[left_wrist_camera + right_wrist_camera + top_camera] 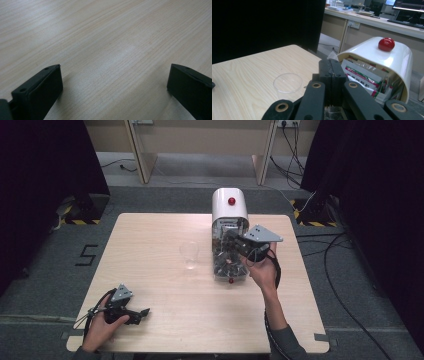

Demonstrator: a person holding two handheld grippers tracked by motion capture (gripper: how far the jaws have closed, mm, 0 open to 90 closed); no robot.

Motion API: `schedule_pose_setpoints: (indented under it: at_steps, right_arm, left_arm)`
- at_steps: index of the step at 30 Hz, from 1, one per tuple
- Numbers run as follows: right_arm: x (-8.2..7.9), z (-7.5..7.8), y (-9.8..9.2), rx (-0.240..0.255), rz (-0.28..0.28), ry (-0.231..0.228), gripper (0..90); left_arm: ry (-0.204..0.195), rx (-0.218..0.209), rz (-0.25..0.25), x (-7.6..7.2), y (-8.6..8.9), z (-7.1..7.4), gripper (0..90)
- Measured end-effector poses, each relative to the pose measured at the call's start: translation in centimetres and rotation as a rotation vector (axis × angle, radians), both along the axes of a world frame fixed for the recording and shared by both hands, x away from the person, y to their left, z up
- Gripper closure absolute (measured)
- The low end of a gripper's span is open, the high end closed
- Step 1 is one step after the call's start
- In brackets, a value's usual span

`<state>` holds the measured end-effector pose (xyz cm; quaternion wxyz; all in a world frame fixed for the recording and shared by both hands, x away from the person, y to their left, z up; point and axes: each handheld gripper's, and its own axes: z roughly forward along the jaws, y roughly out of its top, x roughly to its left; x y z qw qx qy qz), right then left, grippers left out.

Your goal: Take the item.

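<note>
Nearest the high camera, at the table's 7 o'clock corner: the left gripper (141,314), held in a hand (100,330) and lying low over the wood. In the left gripper view its two black jaws stand wide apart with bare table (112,50) between them, holding nothing.

Right gripper (231,237): raised at the table's 1 o'clock region, held by the right hand (264,270), its grey three-cornered plate (262,234) uppermost. In the right gripper view the jaws are pressed together; whether anything thin is pinched between them cannot be told.

Principal object: a white dome-lidded container (229,207) with a red knob (231,201) on top, standing at the table's far edge near 12 o'clock. Its open front faces the person, and packed sachets (364,75) with red-and-green printing show inside. In the right gripper view the container lies at 2 o'clock from the closed jaw tips, just beside them; in the high view the gripper overlaps the container's open front.

A clear glass cup (189,254) stands upright on the table at 9 o'clock from the container, near it but apart. In the right gripper view its rim (288,82) lies at 9 o'clock from the jaw tips.
</note>
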<state>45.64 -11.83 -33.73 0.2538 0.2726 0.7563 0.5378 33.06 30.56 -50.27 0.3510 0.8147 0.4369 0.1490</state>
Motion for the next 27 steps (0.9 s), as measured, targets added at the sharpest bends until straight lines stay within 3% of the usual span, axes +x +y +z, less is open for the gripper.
schedule_pose_setpoints:
  at_steps: [27]
  right_arm:
    - [1.1, 2.5, 3.9, -0.017, 0.060, -0.026, 90.0]
  left_arm:
    - [0.000, 0.000, -0.001, 0.0, 0.0, 0.0, 0.0]
